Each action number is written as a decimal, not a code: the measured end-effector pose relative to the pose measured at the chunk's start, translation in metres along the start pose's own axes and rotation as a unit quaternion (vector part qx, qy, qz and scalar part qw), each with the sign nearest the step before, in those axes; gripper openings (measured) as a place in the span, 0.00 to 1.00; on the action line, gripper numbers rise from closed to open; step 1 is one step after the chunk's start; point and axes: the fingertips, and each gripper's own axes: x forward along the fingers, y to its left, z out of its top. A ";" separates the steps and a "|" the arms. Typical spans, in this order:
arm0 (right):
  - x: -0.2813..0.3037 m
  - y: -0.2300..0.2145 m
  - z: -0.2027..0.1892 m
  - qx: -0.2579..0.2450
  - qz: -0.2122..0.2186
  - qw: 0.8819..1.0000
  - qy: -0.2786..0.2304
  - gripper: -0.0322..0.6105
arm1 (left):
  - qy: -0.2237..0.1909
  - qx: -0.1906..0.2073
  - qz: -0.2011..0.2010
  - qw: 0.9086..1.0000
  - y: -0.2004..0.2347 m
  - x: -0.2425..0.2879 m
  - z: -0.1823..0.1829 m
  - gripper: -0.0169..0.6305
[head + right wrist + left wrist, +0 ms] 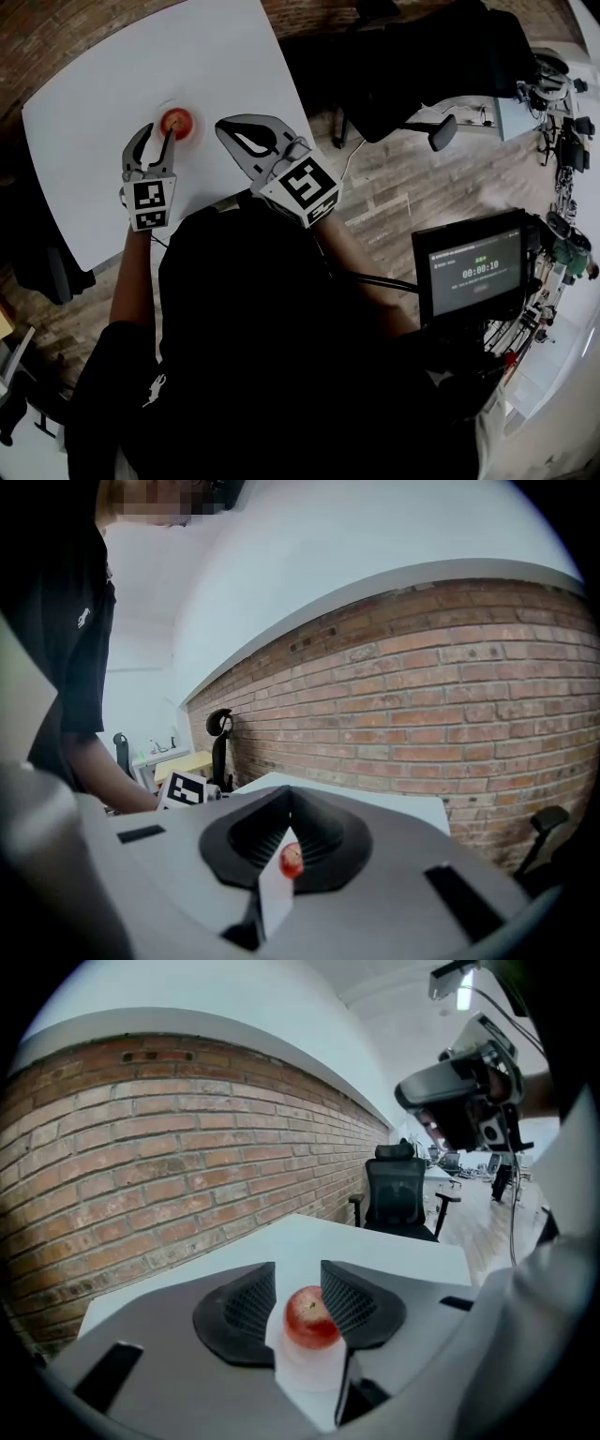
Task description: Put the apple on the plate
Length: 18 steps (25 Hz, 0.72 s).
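- A white surface stood beside a brick wall, seen from above the person's head.
- A small red apple sat in the middle of a pale round plate on that surface, so the task's goal looked already met.
- The left tongs hung over the plate's near edge, partly spread and pinching nothing.
- In the left gripper view, the apple showed through the gap between those tongs. It lay on the plate below and, as far as could be judged, did not touch the pads.
- The right tongs hovered just beside the plate, on its right, pressed together at the tips and empty.
- The apple appeared light, firm and smooth-skinned. It would likely stand a moderate squeeze but might slip or roll if nudged off centre.
- The best hold seemed to be across its widest middle, one pad on each side, clear of the stem dimple.
- The plate looked shallow, with little rim to stop a rolling fruit.
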 end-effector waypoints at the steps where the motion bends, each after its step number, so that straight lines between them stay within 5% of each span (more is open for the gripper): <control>1: 0.001 0.003 0.002 -0.002 0.004 1.000 -0.003 0.05 | -0.005 -0.002 0.004 1.000 0.003 -0.006 0.005 0.25; 5: 0.007 0.013 0.010 -0.009 0.026 1.000 -0.011 0.05 | -0.027 -0.026 0.023 0.999 0.011 -0.031 0.026 0.16; 18: 0.029 0.017 0.021 -0.019 0.089 0.995 -0.030 0.05 | -0.045 -0.050 0.087 0.994 0.026 -0.077 0.050 0.10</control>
